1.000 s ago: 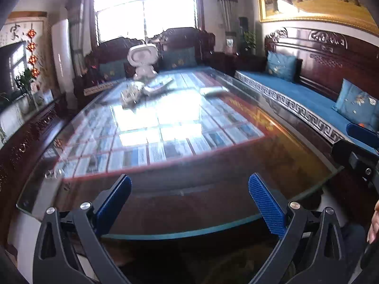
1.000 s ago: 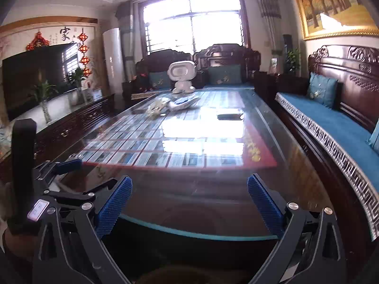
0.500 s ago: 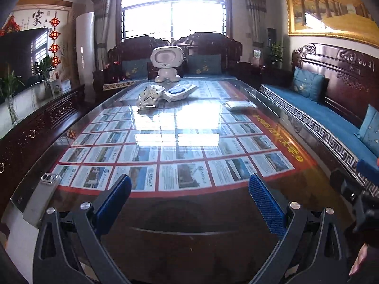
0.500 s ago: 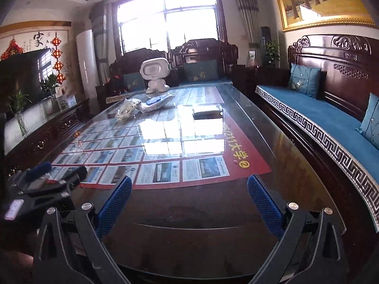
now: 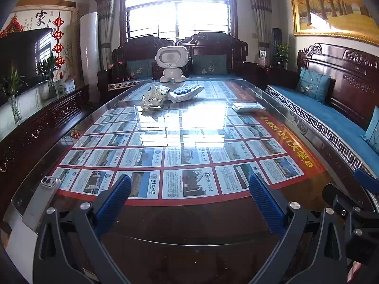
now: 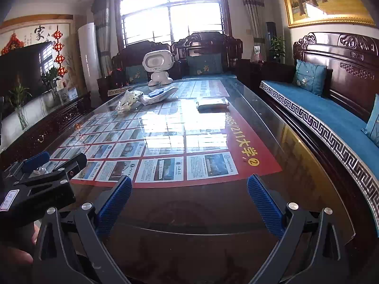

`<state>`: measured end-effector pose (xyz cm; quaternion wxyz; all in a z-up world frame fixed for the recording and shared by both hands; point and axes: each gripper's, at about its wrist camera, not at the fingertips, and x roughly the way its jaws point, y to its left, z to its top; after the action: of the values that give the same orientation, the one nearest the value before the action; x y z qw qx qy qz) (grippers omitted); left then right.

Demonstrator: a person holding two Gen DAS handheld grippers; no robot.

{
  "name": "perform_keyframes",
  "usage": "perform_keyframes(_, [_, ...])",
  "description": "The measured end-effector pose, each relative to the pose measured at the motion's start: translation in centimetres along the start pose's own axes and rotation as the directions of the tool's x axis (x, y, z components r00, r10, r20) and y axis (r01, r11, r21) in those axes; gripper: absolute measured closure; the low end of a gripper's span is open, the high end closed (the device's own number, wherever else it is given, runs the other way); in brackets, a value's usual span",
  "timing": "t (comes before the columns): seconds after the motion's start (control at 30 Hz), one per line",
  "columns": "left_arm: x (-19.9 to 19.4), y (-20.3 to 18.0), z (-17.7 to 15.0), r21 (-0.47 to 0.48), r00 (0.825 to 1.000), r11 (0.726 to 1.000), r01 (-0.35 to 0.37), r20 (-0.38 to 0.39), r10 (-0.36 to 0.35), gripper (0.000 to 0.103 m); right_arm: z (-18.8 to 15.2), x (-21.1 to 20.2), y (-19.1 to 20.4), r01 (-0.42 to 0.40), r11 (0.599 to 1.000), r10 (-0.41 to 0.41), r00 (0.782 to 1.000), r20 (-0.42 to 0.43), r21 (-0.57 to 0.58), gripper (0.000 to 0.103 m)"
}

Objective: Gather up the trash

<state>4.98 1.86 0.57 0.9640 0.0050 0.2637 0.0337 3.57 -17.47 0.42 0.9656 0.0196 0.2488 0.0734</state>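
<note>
A crumpled white wrapper [image 5: 154, 96] [image 6: 128, 100] lies on the far half of the long glass-topped table [image 5: 189, 222]. Beside it is a flat white packet with a blue print [image 5: 186, 92] [image 6: 158, 95], and further right a small folded pack [image 5: 247, 106] [image 6: 212, 104]. My left gripper [image 5: 189, 196] hangs open over the near end of the table, holding nothing. My right gripper [image 6: 189, 196] is open too, to the right of the left one, also far from the trash. The left gripper's body [image 6: 45, 182] shows at the left edge of the right wrist view.
A white toy robot [image 5: 171, 63] stands at the table's far end. A silver phone [image 5: 41, 198] lies at the near left corner. A blue-cushioned wooden bench [image 5: 331, 120] runs along the right. A dark sideboard [image 5: 40, 127] with plants lines the left wall. A poster lies under the glass.
Both grippers have risen and moved forward over the table's near edge, and the left view has swung from angled left to straight down the table. Both stay open.
</note>
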Motion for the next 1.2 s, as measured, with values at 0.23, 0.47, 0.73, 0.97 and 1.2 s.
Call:
perform_keyframes(0.23, [0.1, -0.5, -0.3, 0.049, 1.000, 0.999, -0.020, -0.010, 0.021, 0.004, 0.0, 0.0, -0.2, -0.004, 1.000, 0.004, 1.000, -0.006, 0.020, 0.008])
perform_keyframes(0.47, [-0.1, -0.5, -0.1, 0.041, 1.000, 0.999, -0.019, -0.013, 0.020, 0.004, -0.3, -0.1, -0.3, 0.004, 1.000, -0.003, 1.000, -0.027, 0.023, 0.008])
perform_keyframes(0.73, [0.0, -0.2, 0.2, 0.030, 1.000, 0.999, -0.023, -0.020, 0.024, 0.004, -0.1, -0.2, -0.5, 0.008, 1.000, -0.008, 1.000, -0.029, 0.022, 0.008])
perform_keyframes(0.97, [0.4, 0.0, 0.4, 0.020, 0.999, 1.000, -0.010, -0.034, 0.011, 0.004, 0.2, 0.2, -0.4, 0.010, 1.000, -0.010, 0.999, -0.030, 0.017, 0.008])
perform_keyframes(1.2, [1.3, 0.0, 0.5, 0.028, 0.999, 1.000, -0.012, -0.048, 0.014, 0.004, 0.6, 1.3, 0.0, 0.003, 1.000, -0.002, 0.999, -0.043, 0.006, 0.008])
